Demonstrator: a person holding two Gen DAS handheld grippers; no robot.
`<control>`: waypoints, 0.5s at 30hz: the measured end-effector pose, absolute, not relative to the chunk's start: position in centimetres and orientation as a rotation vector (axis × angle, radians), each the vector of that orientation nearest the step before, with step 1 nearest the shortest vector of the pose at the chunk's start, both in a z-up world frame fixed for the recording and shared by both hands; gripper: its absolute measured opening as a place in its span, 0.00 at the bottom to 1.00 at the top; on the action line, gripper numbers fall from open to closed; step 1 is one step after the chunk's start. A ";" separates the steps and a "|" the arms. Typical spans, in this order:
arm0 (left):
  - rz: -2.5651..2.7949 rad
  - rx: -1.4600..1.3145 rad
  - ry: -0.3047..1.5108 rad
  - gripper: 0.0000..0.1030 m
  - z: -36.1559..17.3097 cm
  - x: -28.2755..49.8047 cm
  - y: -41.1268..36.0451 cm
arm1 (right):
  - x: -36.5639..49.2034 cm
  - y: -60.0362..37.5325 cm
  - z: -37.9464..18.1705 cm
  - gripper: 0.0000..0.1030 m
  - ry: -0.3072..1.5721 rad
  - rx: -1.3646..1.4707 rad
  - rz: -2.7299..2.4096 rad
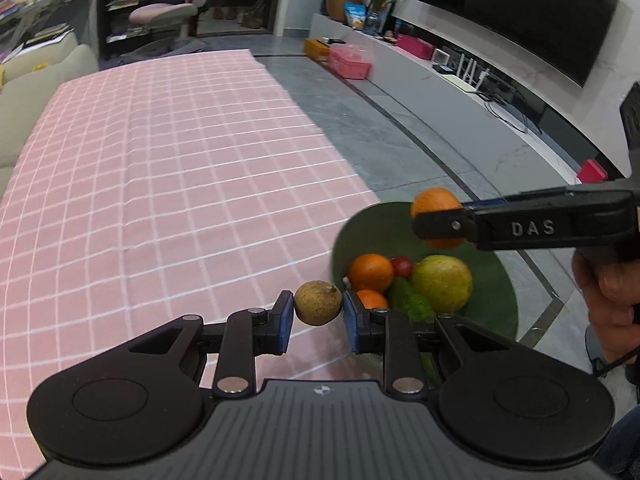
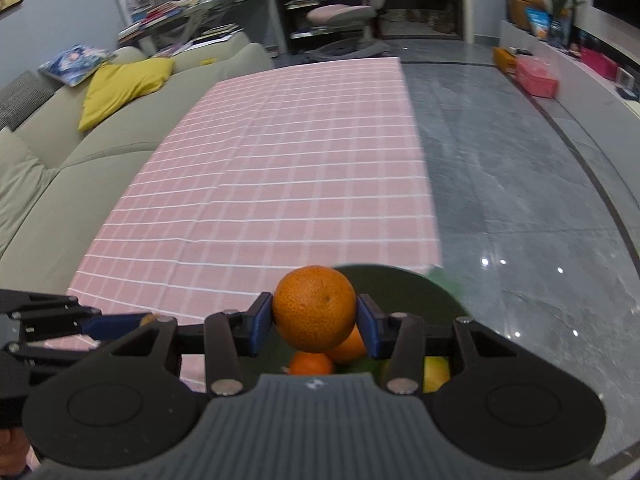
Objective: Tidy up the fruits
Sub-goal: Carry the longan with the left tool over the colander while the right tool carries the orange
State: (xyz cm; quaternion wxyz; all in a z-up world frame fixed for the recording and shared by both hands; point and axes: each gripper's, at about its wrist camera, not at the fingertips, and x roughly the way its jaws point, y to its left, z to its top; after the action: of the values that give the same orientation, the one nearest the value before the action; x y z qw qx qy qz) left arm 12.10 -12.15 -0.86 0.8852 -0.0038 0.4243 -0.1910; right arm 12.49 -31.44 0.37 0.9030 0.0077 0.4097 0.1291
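The left gripper point(image 1: 318, 312) has its blue pads closed narrowly on a small brown fruit point(image 1: 318, 303), round, dull and speckled, with a short dry stem that points up and toward the right pad. It has no clear long axis.

The right gripper point(image 2: 315, 318) clamps an orange point(image 2: 314, 307) between its pads at a wider spacing. The orange is round, bright and pitted, with a small dark dimple on its upper face turned toward the camera.

Just right of the left gripper's tip and under the right gripper sits a dark green bowl point(image 1: 360, 220). In the left wrist view it holds two more oranges point(image 1: 370, 273), one small red fruit point(image 1: 402, 266), one large yellow-green fruit point(image 1: 442, 282) and one green fruit point(image 1: 410, 302), only part of which shows. That makes three oranges in all and one brown fruit.

Ahead of both grippers stretches a pink checked tablecloth point(image 1: 160, 168), bare of fruit.
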 end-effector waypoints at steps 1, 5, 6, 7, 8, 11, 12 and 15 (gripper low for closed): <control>-0.403 0.004 0.882 0.29 -0.9 12.2 -12.6 | 12.3 -32.3 0.3 0.41 0.852 0.024 0.250; -0.428 0.048 0.888 0.29 -1.3 12.5 -14.8 | 12.0 -34.4 -0.4 0.41 0.884 0.049 0.199; -0.432 0.060 0.892 0.29 -1.6 12.7 -15.2 | 12.0 -34.6 -0.5 0.41 0.889 0.051 0.192; -0.434 0.075 0.898 0.29 -1.9 12.7 -15.4 | 12.0 -34.8 -0.6 0.41 0.892 0.052 0.190; -0.436 0.087 0.902 0.29 -2.3 12.9 -15.7 | 12.0 -34.8 -0.6 0.41 0.892 0.053 0.192; -0.448 0.098 0.918 0.29 -2.9 13.0 -16.3 | 12.0 -34.8 -0.5 0.41 0.894 0.054 0.208; -0.453 0.103 0.921 0.29 -3.1 13.1 -16.6 | 12.0 -34.8 -0.5 0.41 0.897 0.052 0.214; -0.467 0.125 0.925 0.29 -3.6 12.9 -17.5 | 12.3 -34.5 -1.0 0.41 0.921 0.037 0.231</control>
State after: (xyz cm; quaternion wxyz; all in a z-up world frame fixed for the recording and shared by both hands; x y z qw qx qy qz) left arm 12.87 -17.48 -3.57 0.8668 0.0596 0.4419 -0.2232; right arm 12.28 -34.46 -1.04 0.8894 0.0178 0.4432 0.1110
